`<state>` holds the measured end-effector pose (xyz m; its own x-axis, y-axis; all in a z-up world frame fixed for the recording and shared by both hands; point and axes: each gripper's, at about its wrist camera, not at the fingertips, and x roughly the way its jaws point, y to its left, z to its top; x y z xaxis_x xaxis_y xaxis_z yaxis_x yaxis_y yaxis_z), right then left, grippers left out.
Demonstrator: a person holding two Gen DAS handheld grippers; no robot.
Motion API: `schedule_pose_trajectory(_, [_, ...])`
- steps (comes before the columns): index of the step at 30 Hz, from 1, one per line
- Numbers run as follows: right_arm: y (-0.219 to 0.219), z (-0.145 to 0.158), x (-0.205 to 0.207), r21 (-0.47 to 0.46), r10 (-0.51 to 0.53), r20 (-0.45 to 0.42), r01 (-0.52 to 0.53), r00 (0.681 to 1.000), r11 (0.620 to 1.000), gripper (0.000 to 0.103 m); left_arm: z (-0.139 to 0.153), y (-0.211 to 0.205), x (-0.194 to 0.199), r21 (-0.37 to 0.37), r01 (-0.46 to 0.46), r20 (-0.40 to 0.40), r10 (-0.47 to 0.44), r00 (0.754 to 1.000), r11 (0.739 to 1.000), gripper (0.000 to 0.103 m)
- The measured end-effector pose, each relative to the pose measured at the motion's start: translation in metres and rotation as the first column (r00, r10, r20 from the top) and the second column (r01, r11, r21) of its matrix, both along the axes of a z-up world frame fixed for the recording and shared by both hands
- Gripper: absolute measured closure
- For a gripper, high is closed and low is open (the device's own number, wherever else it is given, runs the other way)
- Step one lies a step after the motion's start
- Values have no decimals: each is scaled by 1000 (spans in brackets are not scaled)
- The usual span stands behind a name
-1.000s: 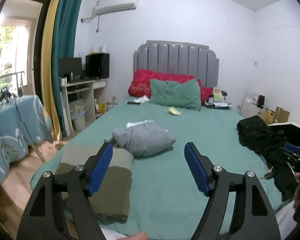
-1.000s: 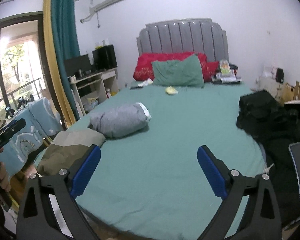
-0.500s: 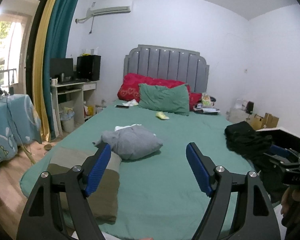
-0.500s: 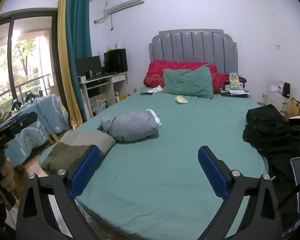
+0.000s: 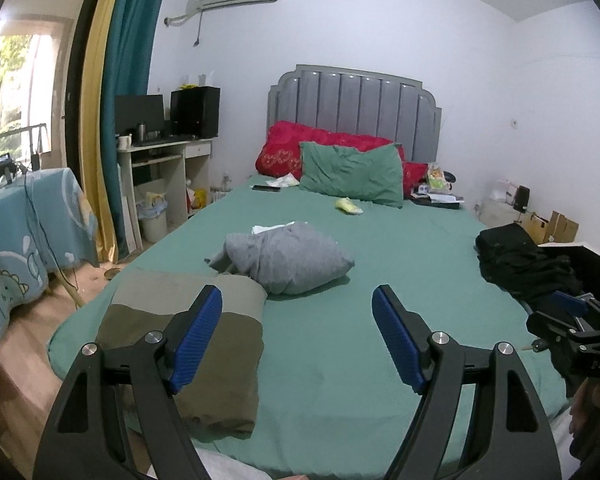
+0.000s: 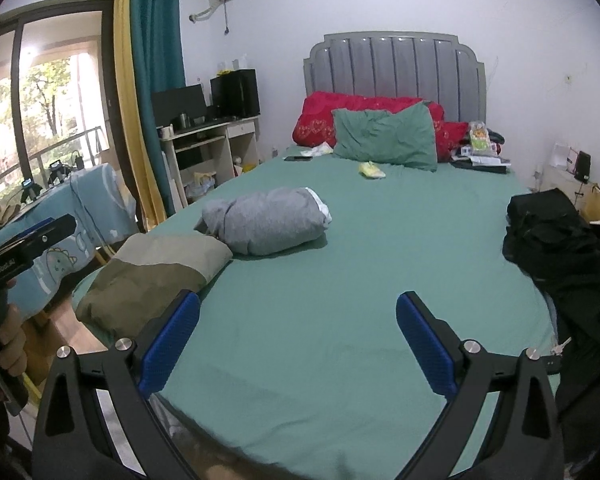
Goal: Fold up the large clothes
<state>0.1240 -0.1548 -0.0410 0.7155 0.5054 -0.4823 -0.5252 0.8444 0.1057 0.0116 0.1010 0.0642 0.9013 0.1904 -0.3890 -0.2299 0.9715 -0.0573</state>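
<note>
A folded olive and beige garment [image 5: 188,344] lies at the bed's near left corner; it also shows in the right wrist view [image 6: 152,276]. A rolled grey garment [image 5: 288,258] lies behind it, also in the right wrist view [image 6: 266,222]. A heap of black clothes [image 5: 520,260] lies at the bed's right edge, also in the right wrist view [image 6: 556,236]. My left gripper [image 5: 298,336] is open and empty above the bed's foot. My right gripper [image 6: 298,344] is open and empty there too.
The green bed [image 6: 380,260] has red and green pillows [image 6: 384,136] and small items by the grey headboard. A desk [image 5: 164,160] and curtain stand at the left, a blue-covered table [image 5: 24,232] nearer. Boxes [image 5: 556,226] stand at the right.
Both grippers have tilted upward and drawn back slightly, so more of the wall and ceiling shows. Both stay open and empty. The clothes have not moved.
</note>
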Motion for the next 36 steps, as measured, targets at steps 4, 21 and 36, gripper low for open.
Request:
schedule_pose_trajectory(4, [1, -6, 5, -2, -4, -16, 4, 1000, 1000, 5, -3, 2, 3, 10, -2, -7, 2, 1000, 1000, 23])
schedule_pose_trajectory(21, [4, -24, 19, -15, -11, -55, 10, 998, 1000, 5, -15, 8, 14, 15, -11, -33, 12, 999, 1000, 23])
schedule_pose_trajectory(36, [4, -25, 22, -15, -12, -54, 11, 998, 1000, 5, -17, 12, 16, 14, 1, -33, 0, 999, 1000, 23])
